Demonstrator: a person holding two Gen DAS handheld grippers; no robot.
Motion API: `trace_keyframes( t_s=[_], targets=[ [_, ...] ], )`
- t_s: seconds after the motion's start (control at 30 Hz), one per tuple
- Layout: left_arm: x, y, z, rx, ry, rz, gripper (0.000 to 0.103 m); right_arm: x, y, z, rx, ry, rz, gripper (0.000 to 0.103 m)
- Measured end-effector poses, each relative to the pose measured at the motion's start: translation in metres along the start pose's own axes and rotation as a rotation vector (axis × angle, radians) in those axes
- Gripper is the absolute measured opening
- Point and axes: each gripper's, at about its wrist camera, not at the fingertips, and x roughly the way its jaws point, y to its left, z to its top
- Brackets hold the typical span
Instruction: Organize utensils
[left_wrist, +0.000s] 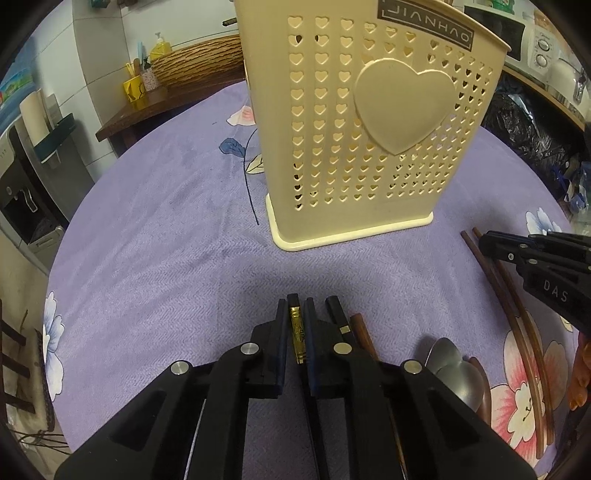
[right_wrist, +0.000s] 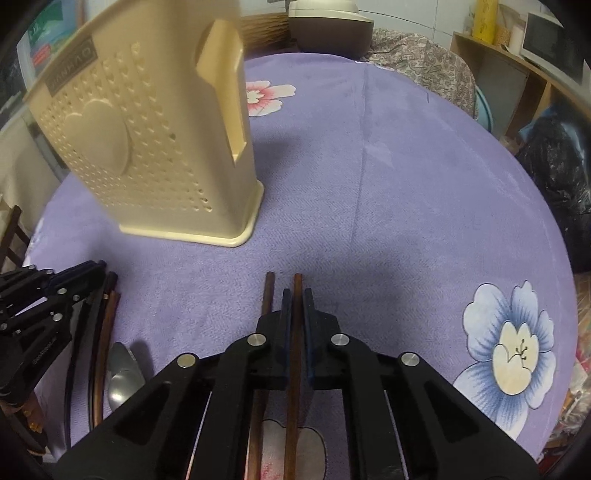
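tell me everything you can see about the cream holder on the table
The holder is a tall cream plastic box, upright on the purple cloth. Its front wall is pierced with rows of small heart holes around one large raised heart, with a dark label near the rim. A wider lip runs around the base. The right wrist view shows a solid side wall carrying an arched, slot-like pocket. Nothing else touches it; both tools and the loose utensils lie apart from it. Its inside is not visible.

A cream heart-perforated utensil holder stands upright at twelve o'clock, with brown chopsticks, a black gold-banded chopstick and a steel spoon lying at four o'clock.
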Motion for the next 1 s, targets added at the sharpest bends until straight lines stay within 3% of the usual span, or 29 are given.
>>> trace_keyframes(
  t_s=[0.13,0.37,0.5,0.8,1.0],
  targets=[
    [-0.017,0.006,0.0,-0.026,-0.044,-0.033,0.009,-0.026,-0.004,-0.003,0.018,-0.062,0.024,0.006],
    [-0.103,0.023,0.009,-0.059,-0.239,-0.111,0.009,-0.118,-0.01,-0.008,-0.007,-0.242,0.08,0.006],
    [-0.141,0.028,0.012,-0.036,-0.33,-0.093,0.009,-0.167,-0.019,-0.007,-0.013,-0.33,0.109,0.006],
    [-0.174,0.038,0.016,-0.057,-0.41,-0.097,0.008,-0.221,-0.021,-0.011,-0.037,-0.423,0.113,0.006],
    [-0.174,0.04,0.017,-0.056,-0.417,-0.095,0.008,-0.228,-0.019,-0.009,-0.041,-0.427,0.115,0.006]
  ],
)
